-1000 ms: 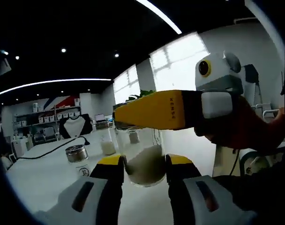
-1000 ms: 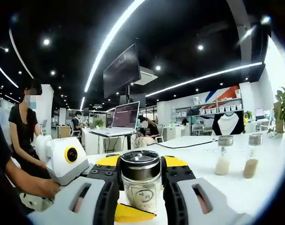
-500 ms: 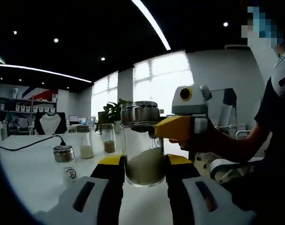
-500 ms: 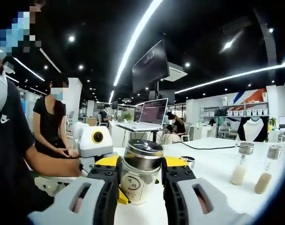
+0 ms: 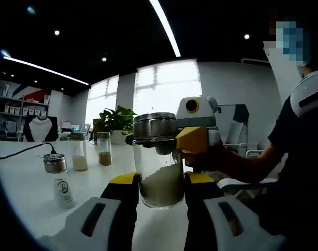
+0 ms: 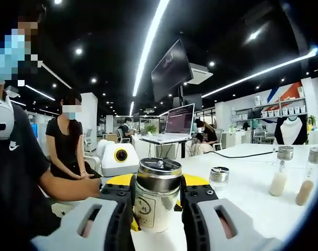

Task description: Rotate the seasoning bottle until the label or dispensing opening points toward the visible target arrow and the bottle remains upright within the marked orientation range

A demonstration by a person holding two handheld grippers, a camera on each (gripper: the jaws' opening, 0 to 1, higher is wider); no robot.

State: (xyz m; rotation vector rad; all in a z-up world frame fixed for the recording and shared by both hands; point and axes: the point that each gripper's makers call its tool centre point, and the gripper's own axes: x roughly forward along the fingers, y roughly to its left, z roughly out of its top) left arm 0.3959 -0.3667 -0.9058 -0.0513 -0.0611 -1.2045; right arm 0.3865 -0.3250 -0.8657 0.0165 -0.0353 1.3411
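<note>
Both your grippers clamp one seasoning bottle (image 5: 160,159): left gripper (image 5: 160,184) on the glass body, right gripper (image 6: 156,192) at the steel cap. It stands upright, axis vertical, above the white table (image 5: 28,180), its label (image 6: 144,208) facing your right gripper.

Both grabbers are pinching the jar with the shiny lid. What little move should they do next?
Probably a small turn. The left gripper clamps the jar low, and the right gripper clamps it near the lid. The label sits off to one side, and no arrow is in view, so turn slowly, keeping it upright.
</note>
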